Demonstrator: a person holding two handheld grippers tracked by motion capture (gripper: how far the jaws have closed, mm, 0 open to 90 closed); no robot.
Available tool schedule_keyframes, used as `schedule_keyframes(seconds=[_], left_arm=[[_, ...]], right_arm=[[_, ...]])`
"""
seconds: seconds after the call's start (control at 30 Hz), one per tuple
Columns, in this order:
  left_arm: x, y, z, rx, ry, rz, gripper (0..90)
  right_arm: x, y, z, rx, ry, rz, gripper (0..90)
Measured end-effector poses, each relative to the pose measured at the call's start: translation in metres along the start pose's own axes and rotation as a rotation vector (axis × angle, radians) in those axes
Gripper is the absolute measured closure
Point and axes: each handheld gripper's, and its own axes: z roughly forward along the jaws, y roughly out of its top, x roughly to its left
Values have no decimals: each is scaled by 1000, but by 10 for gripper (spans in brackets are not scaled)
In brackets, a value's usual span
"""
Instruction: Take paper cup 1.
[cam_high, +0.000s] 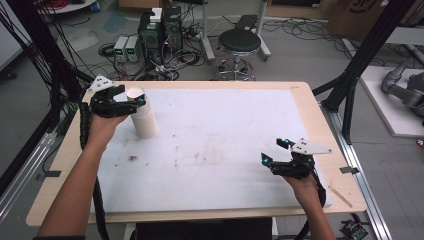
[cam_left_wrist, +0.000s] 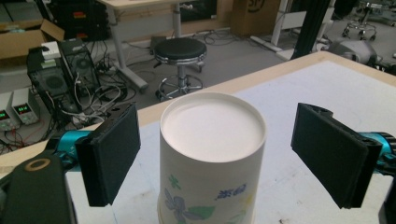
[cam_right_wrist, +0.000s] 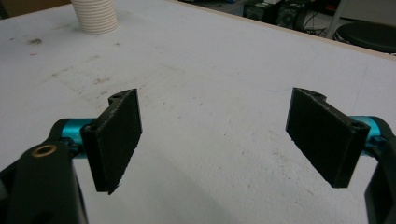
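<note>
Paper cup stack, inverted, ribbed rims at the base and a floral print on the top cup, is seen at the table's far left. Left gripper is held around its upper part, black foam-faced jaws spread wide on either side, gaps visible, no contact. Right gripper is held low over the near right area, well apart from the stack, jaws likewise spread on nothing. White stained mat is laid over a wooden table; black stool and cabled electronics are seen on the floor beyond.
</note>
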Motion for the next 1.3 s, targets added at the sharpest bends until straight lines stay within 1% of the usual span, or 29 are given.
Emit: schedule_keyframes(seconds=[0.07, 0.1, 0.13, 0.23, 0.27, 0.3, 0.37, 0.5, 0.7, 0.87, 0.97, 1.03, 1.17, 1.3], left_arm=[[2, -2, 6, 24, -6, -13, 157], [2, -2, 6, 24, -6, -13, 159], [5, -4, 10, 39, -4, -19, 164], [9, -6, 13, 44, -13, -41, 170], [10, -7, 13, 44, -19, -42, 189], [11, -7, 14, 45, -24, -41, 215], [11, -7, 14, 40, -33, -38, 237], [10, -7, 13, 33, -60, -12, 329], [10, -6, 13, 25, -67, -1, 337], [10, -1, 10, 13, -74, 7, 337], [11, 2, 9, 7, -75, 5, 337], [11, 3, 9, 10, -75, -2, 337], [12, 3, 9, 2, -69, -18, 335], [12, 3, 9, -3, -68, -18, 336]], right_arm=[[0, 0, 0, 1, 1, 1, 186], [0, 0, 0, 1, 2, 2, 186], [0, 0, 0, 4, 3, 3, 186], [1, 0, 0, 7, 4, 2, 186], [1, -1, 0, 9, 5, 4, 186], [1, -1, 0, 8, 5, 3, 186], [1, -1, -1, 9, 5, 3, 186], [0, -1, -1, 7, 3, 1, 186], [0, -1, -1, 6, 2, -1, 186], [1, -1, 0, 10, 5, 1, 186], [2, -1, 1, 12, 8, 1, 186], [2, -1, 1, 13, 8, -1, 186], [2, -1, 0, 12, 8, 1, 186], [1, -1, 0, 11, 8, -3, 186]])
